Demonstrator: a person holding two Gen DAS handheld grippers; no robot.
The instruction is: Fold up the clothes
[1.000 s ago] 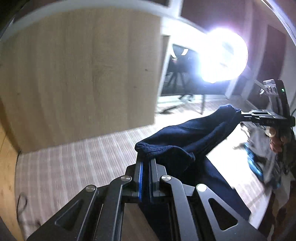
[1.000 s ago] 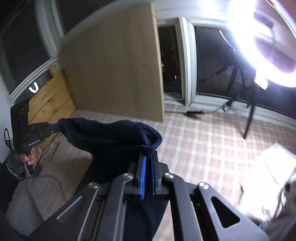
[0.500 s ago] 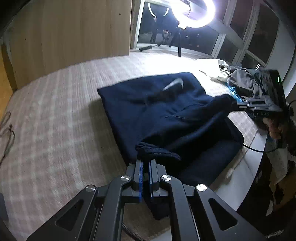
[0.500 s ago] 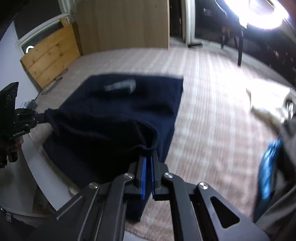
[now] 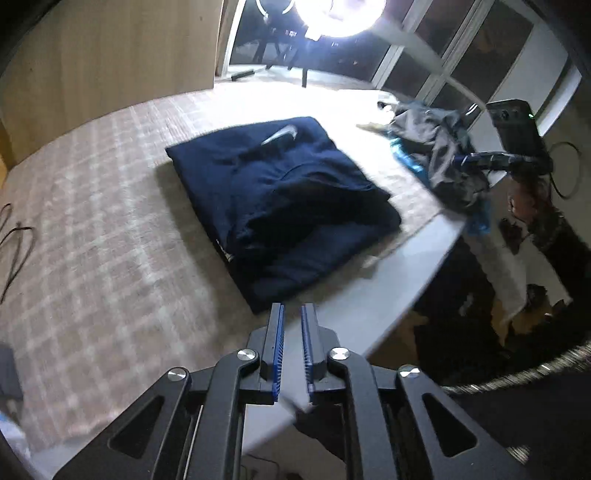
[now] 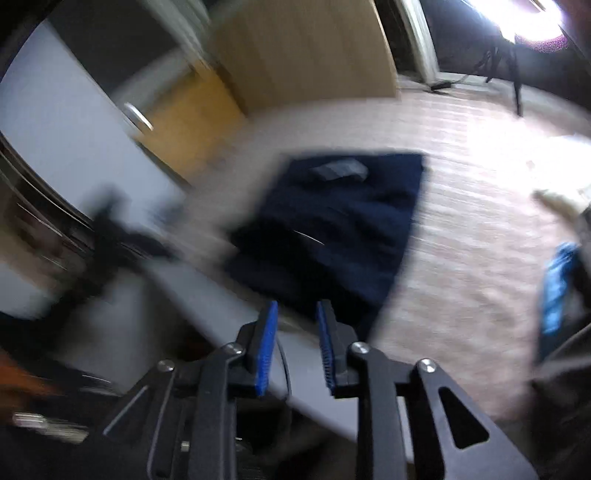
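Note:
A dark navy garment [image 5: 280, 199] lies folded over on the checked cloth of the table, with a pale logo near its far edge. In the blurred right wrist view the same navy garment [image 6: 332, 229] lies just beyond the fingers. My left gripper [image 5: 291, 314] hangs over the table's near edge, just short of the garment; its jaws are opening a narrow gap with nothing between them. My right gripper [image 6: 293, 308] is opening wider, and nothing is between its jaws. In the left wrist view the right gripper [image 5: 480, 159] shows at the right, clear of the garment.
A heap of grey and blue clothes [image 5: 439, 155] lies at the table's right end. A bright ring lamp [image 5: 340, 14] stands at the back. A wooden panel [image 5: 110, 55] rises behind the table [image 5: 369, 306]. A thin cable [image 5: 14, 240] lies at the left.
Both grippers carried the garment's edge forward and down over itself, then let go of it. The garment now lies doubled on the table and both grippers have drawn back to the near edge.

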